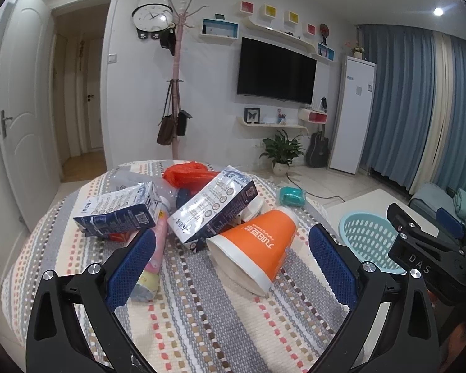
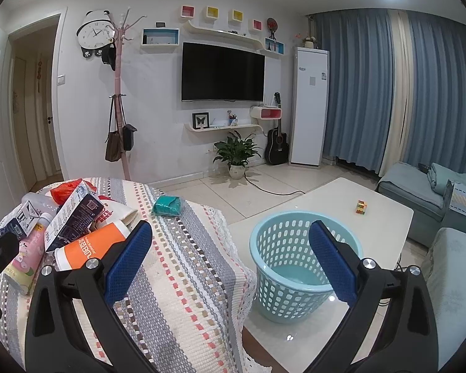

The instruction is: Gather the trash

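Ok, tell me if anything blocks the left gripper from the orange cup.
Nothing visible does. The left gripper is open, and the orange cup lies on its side just ahead between the fingers, with only bare cloth before it. A carton leans against its far side.

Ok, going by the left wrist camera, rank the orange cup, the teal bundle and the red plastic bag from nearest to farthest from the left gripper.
From the left gripper:
1. Orange cup, lying on its side just ahead, between the open jaws.
2. Teal bundle, farther back on the right.
3. Red plastic bag, at the pile's far edge, left of centre.
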The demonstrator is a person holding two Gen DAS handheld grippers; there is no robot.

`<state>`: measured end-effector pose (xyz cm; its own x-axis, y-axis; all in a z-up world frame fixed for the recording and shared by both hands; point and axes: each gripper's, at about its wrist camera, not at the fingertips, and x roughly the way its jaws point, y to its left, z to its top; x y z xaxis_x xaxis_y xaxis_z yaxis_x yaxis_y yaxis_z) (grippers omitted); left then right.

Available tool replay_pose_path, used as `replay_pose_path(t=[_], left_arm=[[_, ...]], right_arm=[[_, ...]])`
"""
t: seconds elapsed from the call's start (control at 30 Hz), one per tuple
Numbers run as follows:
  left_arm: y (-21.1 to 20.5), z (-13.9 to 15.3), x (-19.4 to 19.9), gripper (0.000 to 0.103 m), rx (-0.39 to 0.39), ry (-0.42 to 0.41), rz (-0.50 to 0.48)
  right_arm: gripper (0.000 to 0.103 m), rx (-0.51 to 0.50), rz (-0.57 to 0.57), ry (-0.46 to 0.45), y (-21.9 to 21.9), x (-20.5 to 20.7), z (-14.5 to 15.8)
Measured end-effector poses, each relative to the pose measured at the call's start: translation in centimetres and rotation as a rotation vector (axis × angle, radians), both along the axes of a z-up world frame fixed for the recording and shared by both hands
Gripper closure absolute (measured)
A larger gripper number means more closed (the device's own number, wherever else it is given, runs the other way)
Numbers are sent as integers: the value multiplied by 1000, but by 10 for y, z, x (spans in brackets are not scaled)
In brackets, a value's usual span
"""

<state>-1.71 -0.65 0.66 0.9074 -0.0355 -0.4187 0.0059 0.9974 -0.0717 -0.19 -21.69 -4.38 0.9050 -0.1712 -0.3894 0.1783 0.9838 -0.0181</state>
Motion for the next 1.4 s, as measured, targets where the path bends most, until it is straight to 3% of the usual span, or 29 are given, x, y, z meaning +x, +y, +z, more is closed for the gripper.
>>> replay_pose_path(t=[0.57, 0.8, 1.1, 1.27, 1.4], left_arm=[[2, 0, 0, 8, -22, 17, 11], [40, 5, 3, 8, -57, 9, 59], [121, -11, 13, 8, -176, 104, 136], [133, -27, 33, 8, -219, 188, 47], [135, -44, 58, 10, -260, 260, -17]], right_arm=[[7, 0, -10, 0, 0, -1, 0], [7, 8, -12, -6, -1, -1, -1], [10, 73, 151, 78, 28, 22, -15], [10, 132, 262, 131, 49, 38, -22], [10, 225, 281, 220, 57, 55, -36]])
